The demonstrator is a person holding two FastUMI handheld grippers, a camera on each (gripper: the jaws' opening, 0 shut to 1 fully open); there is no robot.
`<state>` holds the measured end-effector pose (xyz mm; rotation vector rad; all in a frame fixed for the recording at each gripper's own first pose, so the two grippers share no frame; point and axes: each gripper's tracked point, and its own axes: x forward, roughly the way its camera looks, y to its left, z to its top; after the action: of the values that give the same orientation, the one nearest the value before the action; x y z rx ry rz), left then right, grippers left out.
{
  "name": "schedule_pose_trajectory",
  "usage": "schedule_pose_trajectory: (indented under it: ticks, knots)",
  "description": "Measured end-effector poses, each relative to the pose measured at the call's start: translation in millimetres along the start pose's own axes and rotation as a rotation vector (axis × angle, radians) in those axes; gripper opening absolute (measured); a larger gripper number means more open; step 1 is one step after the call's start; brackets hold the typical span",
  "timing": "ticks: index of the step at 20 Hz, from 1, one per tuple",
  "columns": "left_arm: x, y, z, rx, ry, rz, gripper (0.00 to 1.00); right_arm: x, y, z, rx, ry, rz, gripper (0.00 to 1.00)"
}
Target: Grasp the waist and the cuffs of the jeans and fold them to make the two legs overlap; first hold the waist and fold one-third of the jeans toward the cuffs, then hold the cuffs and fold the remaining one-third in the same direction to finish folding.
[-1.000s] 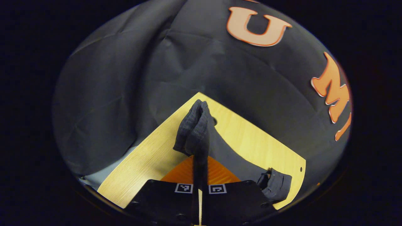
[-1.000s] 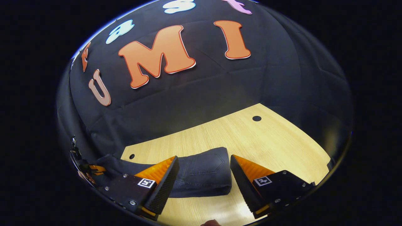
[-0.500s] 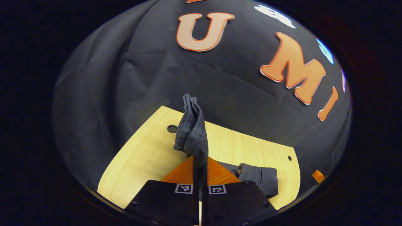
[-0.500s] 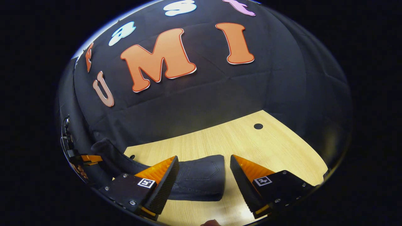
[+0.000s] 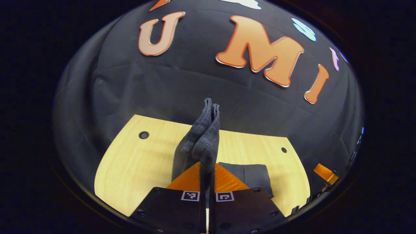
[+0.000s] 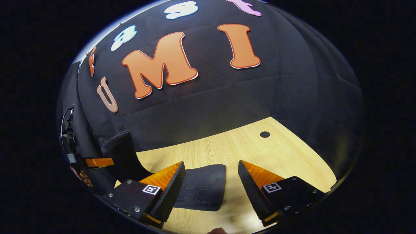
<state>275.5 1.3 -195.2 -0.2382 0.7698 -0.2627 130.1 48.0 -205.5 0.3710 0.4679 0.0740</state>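
The dark jeans [image 5: 203, 136] are held by their cuffs, which stand up bunched between the fingers of my left gripper [image 5: 207, 164], shut on them above the wooden table [image 5: 130, 162]. Their folded waist part [image 5: 256, 175] lies flat just right of that gripper. In the right gripper view the folded waist part [image 6: 201, 188] lies on the table [image 6: 276, 152] between and below the fingers of my open right gripper [image 6: 211, 166], which does not press on it. At far left, the left gripper [image 6: 97, 162] holds the cuff end [image 6: 122, 152] raised off the table.
The table has small round holes [image 5: 143, 135] [image 5: 284, 149] [image 6: 265, 134] near its back edge, which meets the black cloth wall. A hand [image 6: 83, 177] holds the left gripper. One finger of the right gripper [image 5: 326, 174] shows at the table's right end.
My left gripper has carried the cuffs up and over toward the folded waist part, so the legs now rise off the table. The right gripper has stayed open over the waist.
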Motion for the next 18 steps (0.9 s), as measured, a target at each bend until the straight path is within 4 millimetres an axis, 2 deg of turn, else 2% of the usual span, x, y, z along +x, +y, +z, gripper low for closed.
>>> schedule_pose_trajectory:
  ticks: [2,6,9,13,15,16,18]
  knots:
    - [7,-29,-10,0.031,0.024,-0.027,0.04,3,-4,2,-0.002,0.004,0.006,0.98]
    - [25,-81,-36,0.072,0.098,-0.065,0.04,7,-25,3,-0.009,0.013,0.014,0.98]
    - [36,-106,-65,0.099,0.174,-0.084,0.04,11,-36,2,-0.014,0.023,0.015,0.98]
    - [38,-127,-107,0.192,0.297,-0.1,0.05,16,-41,2,-0.023,0.028,0.029,0.98]
    - [30,-141,-123,0.202,0.333,-0.151,0.22,17,-40,4,-0.036,0.027,0.034,0.99]
    - [28,-146,-124,0.191,0.322,-0.167,0.36,18,-40,8,-0.051,0.012,0.03,0.99]
    - [22,-145,-116,0.171,0.285,-0.176,0.52,17,-35,12,-0.088,-0.011,0.031,0.98]
